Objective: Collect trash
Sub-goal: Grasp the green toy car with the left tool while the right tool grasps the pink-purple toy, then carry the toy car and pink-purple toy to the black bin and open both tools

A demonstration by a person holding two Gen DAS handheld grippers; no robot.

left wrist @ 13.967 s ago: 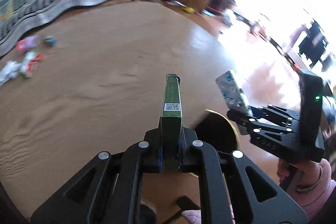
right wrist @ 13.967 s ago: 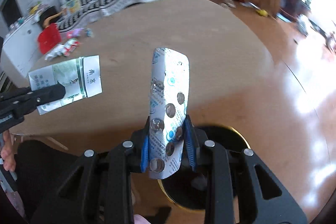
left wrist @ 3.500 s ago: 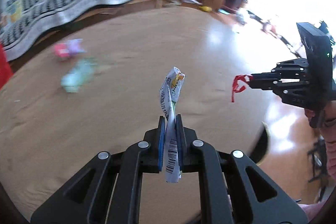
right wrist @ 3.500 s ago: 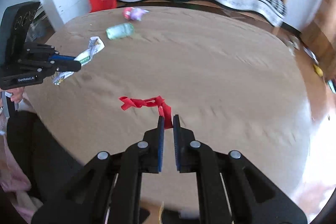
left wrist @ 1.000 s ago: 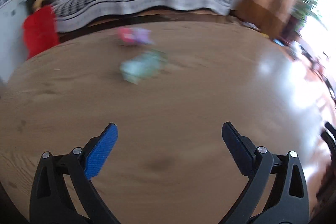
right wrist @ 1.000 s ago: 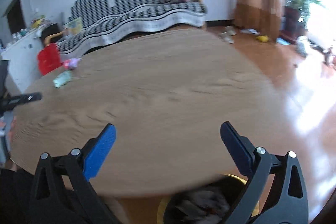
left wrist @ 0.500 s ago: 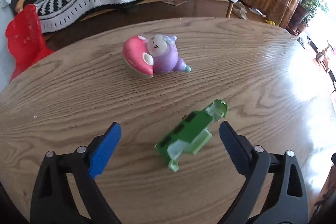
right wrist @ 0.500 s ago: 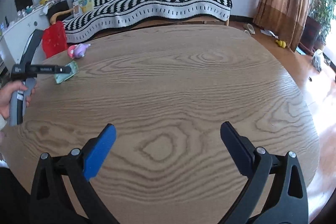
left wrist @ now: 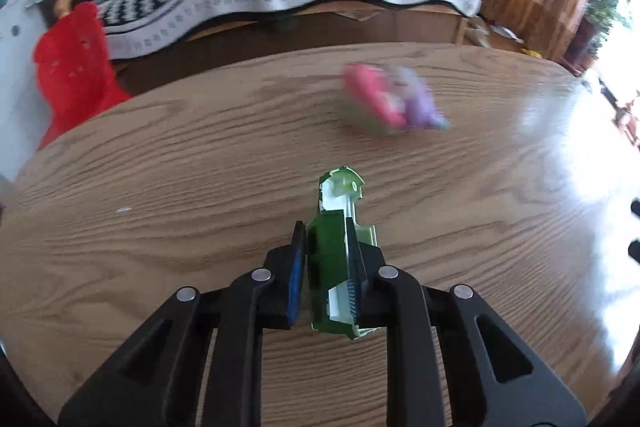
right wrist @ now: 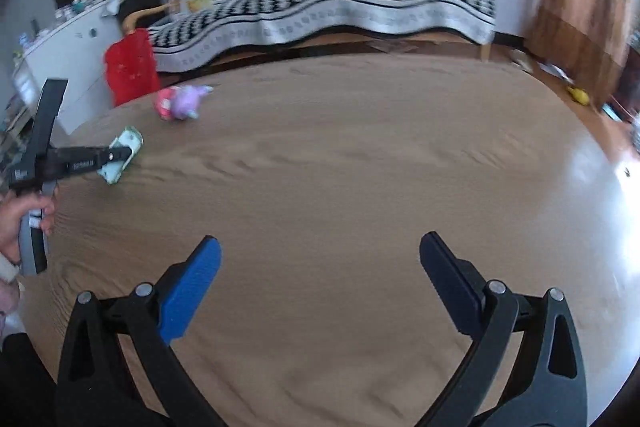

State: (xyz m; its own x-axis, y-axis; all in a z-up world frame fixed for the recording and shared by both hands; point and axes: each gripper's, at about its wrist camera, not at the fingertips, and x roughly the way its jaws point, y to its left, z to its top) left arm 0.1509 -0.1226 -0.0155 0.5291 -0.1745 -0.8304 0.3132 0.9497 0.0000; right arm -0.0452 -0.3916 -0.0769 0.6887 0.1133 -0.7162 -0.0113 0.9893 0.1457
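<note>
Green carton [left wrist: 329,259] pinched in left tool [left wrist: 325,259] — just closed, toy [left wrist: 390,99] blurred

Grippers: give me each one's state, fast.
Left tool: just closed onto the green carton, pads gripping it.
Right tool: open, empty.

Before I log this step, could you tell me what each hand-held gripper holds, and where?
The left hand-held gripper clamps the flattened green carton across its lower half; the right hand-held gripper holds nothing.
</note>
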